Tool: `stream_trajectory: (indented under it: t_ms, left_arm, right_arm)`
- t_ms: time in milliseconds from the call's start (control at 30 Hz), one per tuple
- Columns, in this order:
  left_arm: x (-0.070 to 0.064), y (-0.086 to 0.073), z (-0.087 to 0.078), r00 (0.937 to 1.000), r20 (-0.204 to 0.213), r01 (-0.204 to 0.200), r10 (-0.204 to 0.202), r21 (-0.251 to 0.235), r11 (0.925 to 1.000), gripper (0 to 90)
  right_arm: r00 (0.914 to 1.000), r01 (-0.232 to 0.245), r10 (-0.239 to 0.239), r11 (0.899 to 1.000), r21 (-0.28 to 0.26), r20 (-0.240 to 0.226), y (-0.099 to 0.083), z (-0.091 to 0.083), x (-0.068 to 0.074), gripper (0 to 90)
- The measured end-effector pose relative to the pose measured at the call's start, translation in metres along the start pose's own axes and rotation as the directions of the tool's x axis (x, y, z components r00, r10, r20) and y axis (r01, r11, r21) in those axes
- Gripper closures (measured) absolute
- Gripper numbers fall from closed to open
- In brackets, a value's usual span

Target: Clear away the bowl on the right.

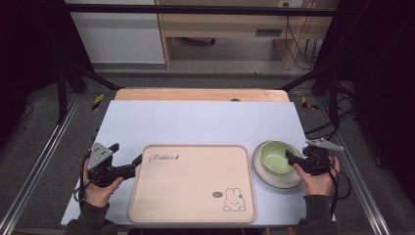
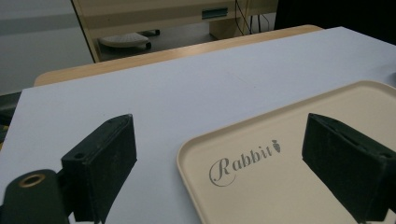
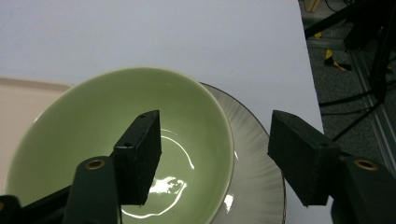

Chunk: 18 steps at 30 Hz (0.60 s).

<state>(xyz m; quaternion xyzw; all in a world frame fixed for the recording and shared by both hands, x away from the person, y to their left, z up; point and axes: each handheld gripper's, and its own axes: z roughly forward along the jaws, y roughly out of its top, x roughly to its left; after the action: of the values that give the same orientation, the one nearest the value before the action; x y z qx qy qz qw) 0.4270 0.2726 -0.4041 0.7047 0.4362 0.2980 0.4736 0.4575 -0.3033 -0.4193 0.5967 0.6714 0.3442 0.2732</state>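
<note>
Here, both hand-held grippers spread: right [image 3: 212,156] astride green bowl [image 3: 84,140] rim, left [image 2: 219,172] over tray [image 2: 289,135] corner, pale blue table [image 1: 195,122]

- My green bowl [image 3: 93,140] looks shiny and smooth, like glazed pottery.
- The plate [image 3: 254,154] under it is shiny with fine ridges.
- My tan tray [image 2: 289,186] looks smooth, dull plastic.

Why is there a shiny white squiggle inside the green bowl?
In the right gripper view, that squiggle is glare: a lamp reflecting off the glossy green bowl. In the high view the bowl looks evenly lit, and the surroundings are dark. The left gripper view shows no glare on the tray.
</note>
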Motion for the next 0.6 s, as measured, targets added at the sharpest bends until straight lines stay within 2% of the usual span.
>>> stream_trajectory:
  t_ms: [100, 133, 400, 600]
  left_arm:
    - [0.000, 0.000, 0.000, 1.0000, 0.000, -0.003, 0.003, 0.001, 1.0000, 9.6]
    - [0.000, 0.000, 0.000, 1.0000, 0.001, -0.003, 0.003, 0.001, 1.0000, 9.7]
    - [0.000, 0.000, 0.000, 1.0000, 0.002, -0.005, 0.005, 0.002, 1.0000, 9.7]
    - [-0.001, -0.001, 0.001, 1.0000, 0.005, -0.004, 0.004, 0.006, 1.0000, 9.7]
  right_arm:
    - [1.0000, -0.004, 0.004, 1.000, 0.029, 0.001, -0.002, 0.004, -0.002, 39.6]
    - [1.0000, -0.002, 0.002, 0.999, 0.054, -0.001, -0.002, 0.006, -0.003, 42.7]
    - [0.9999, 0.011, -0.011, 0.993, 0.116, -0.004, -0.004, 0.014, -0.003, 50.2]
    - [1.0000, 0.000, 0.001, 0.988, 0.154, -0.005, -0.004, 0.017, -0.004, 56.7]
